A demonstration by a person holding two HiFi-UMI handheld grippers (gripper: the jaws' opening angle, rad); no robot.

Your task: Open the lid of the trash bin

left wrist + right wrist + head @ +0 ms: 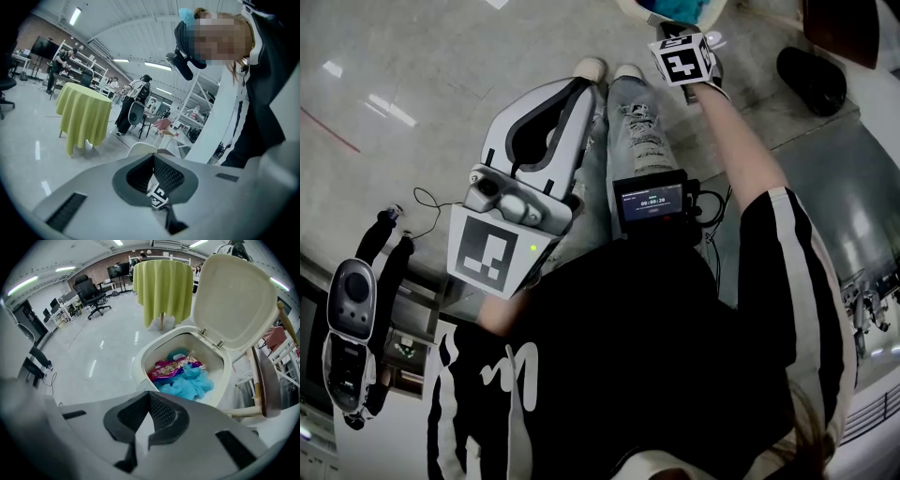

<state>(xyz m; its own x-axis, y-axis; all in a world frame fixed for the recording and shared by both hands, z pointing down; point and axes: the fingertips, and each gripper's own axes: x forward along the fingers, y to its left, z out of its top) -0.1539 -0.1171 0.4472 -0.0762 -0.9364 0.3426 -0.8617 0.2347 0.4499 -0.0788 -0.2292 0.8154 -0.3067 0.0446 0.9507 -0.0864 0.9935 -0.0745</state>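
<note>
The right tongs are closed on nothing, pointing at the trash bin on the floor just beyond; the left tongs are closed and empty too, turned away. The lid stands tipped up on its hinge, rubbish showing inside, so the opening looks done

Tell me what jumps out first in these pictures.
The cream trash bin stands just beyond the shut right tongs, its lid tipped up, blue fluff and a purple wrapper inside. Behind it stands a table draped in yellow-green cloth. The left tongs, also shut, are held by the person's legs.
</note>
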